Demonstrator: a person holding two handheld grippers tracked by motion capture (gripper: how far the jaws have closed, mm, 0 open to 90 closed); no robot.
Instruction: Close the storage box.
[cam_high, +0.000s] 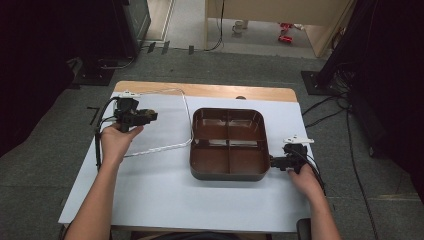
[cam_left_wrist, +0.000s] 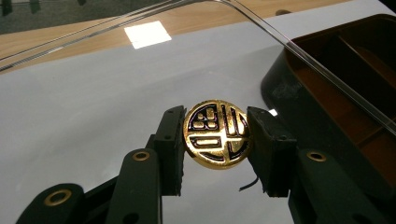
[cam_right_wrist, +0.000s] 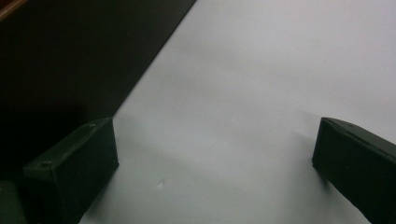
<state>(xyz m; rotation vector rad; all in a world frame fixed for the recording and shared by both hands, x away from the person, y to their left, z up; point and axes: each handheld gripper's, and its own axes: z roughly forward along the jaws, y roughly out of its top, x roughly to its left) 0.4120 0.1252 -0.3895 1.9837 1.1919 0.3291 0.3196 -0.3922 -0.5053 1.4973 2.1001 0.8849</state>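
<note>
Right gripper view crops brown tray (cam_right_wrist: 56, 56).

A person's two bare forearms, with no sleeves in sight, each end in a hand around a handheld black two-jaw gripper: the left gripper (cam_high: 150, 115) and the right gripper (cam_high: 273, 161); a dark cable trails from each, and the right one carries a pale grey three-cornered plate (cam_high: 298, 140) on top. Up close, the left gripper's jaws are matte black blocks on hinged black arms fixed with brass-coloured ringed rivets (cam_left_wrist: 141, 155); the right gripper's jaws are plain black rectangular blocks.
</note>
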